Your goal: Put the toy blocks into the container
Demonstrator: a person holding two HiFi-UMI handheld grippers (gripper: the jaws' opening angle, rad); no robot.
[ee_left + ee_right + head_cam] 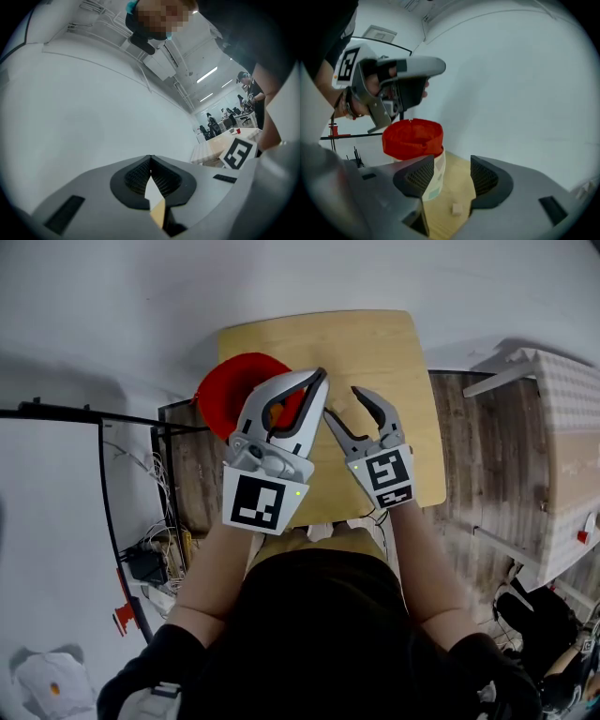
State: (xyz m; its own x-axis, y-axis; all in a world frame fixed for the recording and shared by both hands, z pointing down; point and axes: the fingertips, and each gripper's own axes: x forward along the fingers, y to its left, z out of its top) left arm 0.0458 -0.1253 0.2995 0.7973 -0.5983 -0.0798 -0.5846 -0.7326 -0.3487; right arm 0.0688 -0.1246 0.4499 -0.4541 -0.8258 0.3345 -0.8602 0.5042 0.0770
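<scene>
The toy block [456,209] is a small pale cube, probably of plain wood, with sharp edges and no paint that can be seen. It lies flat on the wooden surface [375,343], near the container [412,138] but clearly apart from it. No other loose block shows in any view.

The step in hand seems to be the reach for this block. The right claw [450,164] is wide open and holds nothing. In the right gripper view the block lies on the surface ahead of the claw, in the gap between the two jaws, and the pads do not touch it. The next move therefore calls for bringing the right claw lower and forward until the pads stand on both sides of the cube, then closing on it. Because the block is small and low, the pads must come almost to the surface, otherwise they may close above it or push it away.

The left claw [150,158] is shut, its pads meeting at the tips, and nothing is between them. It hangs over the container, so a block was perhaps dropped there, but this is only a judgement.

The container has a bright red rim and a pale wall with some coloured patches. It stands at the far left side of the surface. In the head view an orange spot [275,412] shows inside it; whether this is a block cannot be told.
</scene>
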